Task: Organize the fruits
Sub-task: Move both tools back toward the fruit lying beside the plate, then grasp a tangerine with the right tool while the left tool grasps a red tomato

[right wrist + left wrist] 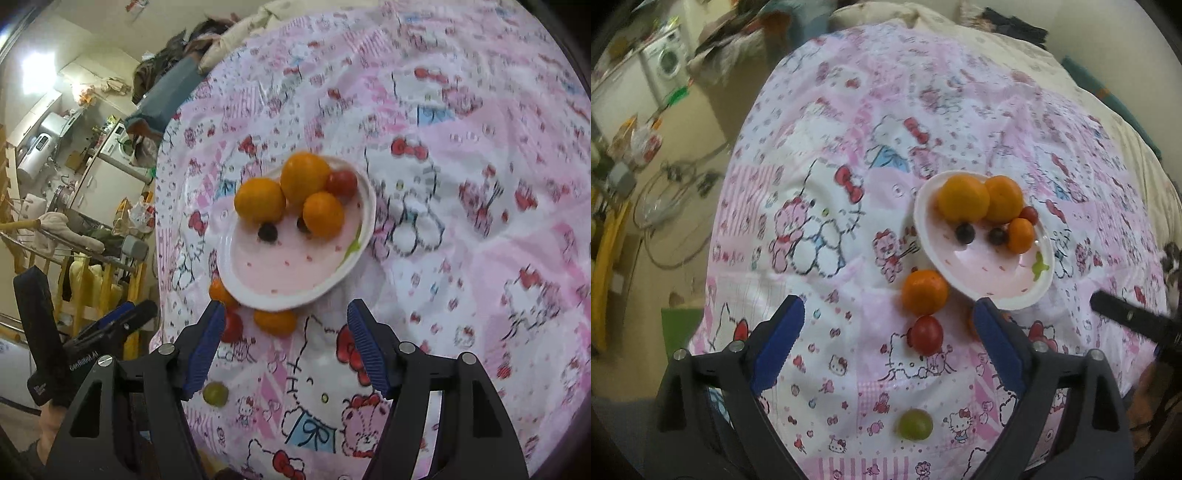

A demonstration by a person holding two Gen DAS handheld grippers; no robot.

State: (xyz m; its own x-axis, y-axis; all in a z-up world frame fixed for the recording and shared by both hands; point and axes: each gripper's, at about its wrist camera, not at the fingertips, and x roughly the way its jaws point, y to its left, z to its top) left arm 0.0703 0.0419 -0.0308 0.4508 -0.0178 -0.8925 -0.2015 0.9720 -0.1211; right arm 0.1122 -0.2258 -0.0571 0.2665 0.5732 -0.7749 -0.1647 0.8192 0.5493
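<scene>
A pink plate [993, 275] [291, 269] on the cartoon-print cloth holds three oranges [963, 199] [260, 201], a red tomato [1030, 213] [341, 182] and two dark berries [964, 233] [267, 232]. Off the plate lie an orange [924, 291] [275, 321], a red tomato [926, 334] [232, 326] and a green grape [915, 424] [215, 394]. Another orange [221, 293] sits at the plate's left rim. My left gripper [888, 314] is open above the loose tomato. My right gripper [286, 317] is open just short of the plate.
The cloth [849, 147] covers a rounded table with its edge dropping off at left. Beyond it is a cluttered floor with a washing machine [665, 62] and wire racks [74, 258]. The left gripper's body [74, 347] shows at the right view's left.
</scene>
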